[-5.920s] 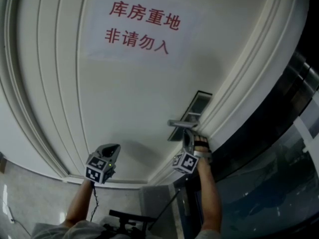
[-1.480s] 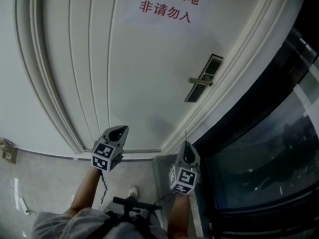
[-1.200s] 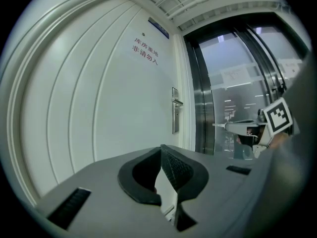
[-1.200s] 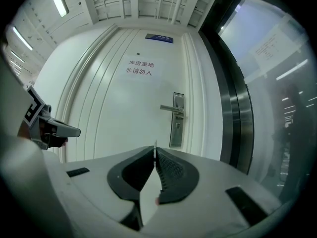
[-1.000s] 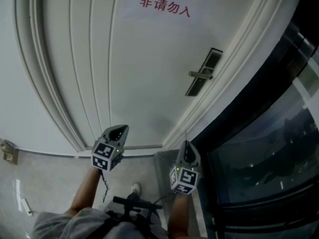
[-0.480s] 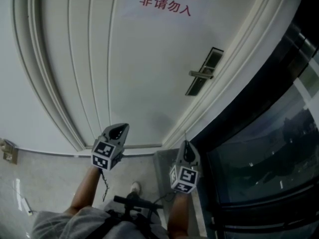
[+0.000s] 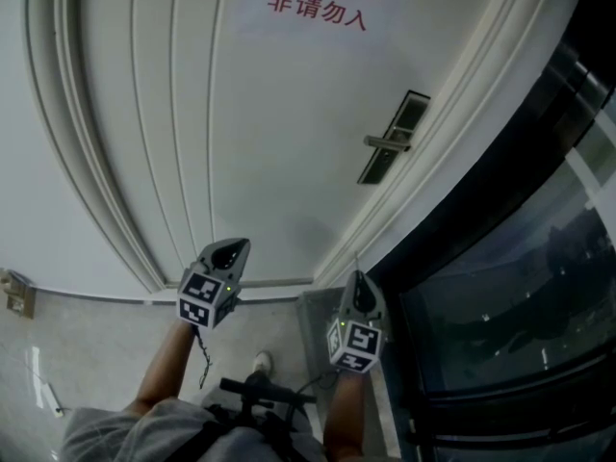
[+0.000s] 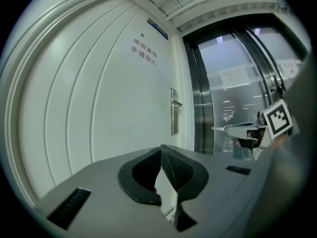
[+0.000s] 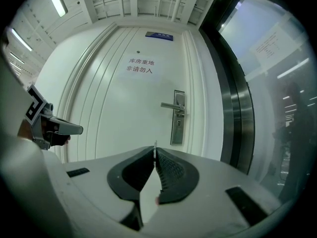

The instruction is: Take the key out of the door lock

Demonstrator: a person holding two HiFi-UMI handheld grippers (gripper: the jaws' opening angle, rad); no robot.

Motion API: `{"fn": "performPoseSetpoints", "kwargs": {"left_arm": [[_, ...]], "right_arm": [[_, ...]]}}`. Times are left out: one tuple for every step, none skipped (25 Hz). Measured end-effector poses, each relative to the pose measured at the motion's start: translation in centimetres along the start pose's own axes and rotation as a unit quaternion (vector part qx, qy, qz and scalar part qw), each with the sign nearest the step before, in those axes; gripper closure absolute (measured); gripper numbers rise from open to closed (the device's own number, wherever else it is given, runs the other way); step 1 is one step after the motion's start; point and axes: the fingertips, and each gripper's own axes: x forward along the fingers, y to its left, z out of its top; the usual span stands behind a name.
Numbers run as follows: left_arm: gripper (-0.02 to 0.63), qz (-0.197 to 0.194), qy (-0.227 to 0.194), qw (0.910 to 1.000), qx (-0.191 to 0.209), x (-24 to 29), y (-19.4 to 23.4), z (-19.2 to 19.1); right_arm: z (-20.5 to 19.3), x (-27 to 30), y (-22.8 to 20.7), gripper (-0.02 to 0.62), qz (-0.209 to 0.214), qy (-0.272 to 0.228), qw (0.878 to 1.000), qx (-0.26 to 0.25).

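The white door [image 7: 241, 114] carries a silver lock plate [image 7: 395, 138] with a lever handle [image 7: 383, 143]; this lock plate [image 9: 178, 118] also shows ahead in the right gripper view, with no key in it. My right gripper [image 7: 356, 275] is held level, well back from the door, shut on the key [image 9: 155, 144], a thin metal sliver sticking out past the pads. My left gripper [image 7: 231, 248] hovers to its left, shut and empty, its pads [image 8: 171, 165] meeting at the tip.
A paper sign with red characters [image 7: 318, 3] hangs high on the door. To the right runs a dark metal frame with glass panels [image 7: 500, 258]. Below are a pale tiled floor [image 7: 77, 364], a shoe [image 7: 258, 366] and a black bar [image 7: 255, 391].
Since the earliest frame my right gripper has drawn away from the lock plate and now sits close to the person. Over the last second nothing has visibly moved.
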Motion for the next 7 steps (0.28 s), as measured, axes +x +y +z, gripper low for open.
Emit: {"fn": "performPoseSetpoints", "kwargs": {"left_arm": [[0.598,0.000,0.000,1.0000,-0.001,-0.01,0.00,-0.01],[0.598,0.000,0.000,1.0000,-0.001,-0.05,-0.02,-0.02],[0.598,0.000,0.000,1.0000,0.000,-0.10,-0.06,-0.05],[0.598,0.000,0.000,1.0000,0.000,-0.17,-0.12,-0.07],[0.598,0.000,0.001,1.0000,0.001,-0.23,-0.17,-0.08],[0.598,0.000,0.001,1.0000,0.001,-0.30,-0.20,-0.08],[0.598,0.000,0.001,1.0000,0.002,-0.36,-0.22,-0.08]], "right_arm": [[0.00,0.00,0.05,0.575,0.001,0.000,1.000,0.001],[-0.01,-0.02,0.10,0.575,0.002,-0.001,1.000,0.001],[-0.06,-0.07,0.13,0.574,0.003,-0.002,1.000,0.001],[-0.10,-0.14,0.15,0.575,0.003,-0.002,1.000,0.000],[-0.11,-0.20,0.16,0.575,0.003,-0.002,1.000,0.000],[-0.11,-0.26,0.18,0.575,0.003,-0.003,1.000,-0.001],[-0.10,-0.31,0.19,0.575,0.003,-0.004,1.000,-0.001]]}}
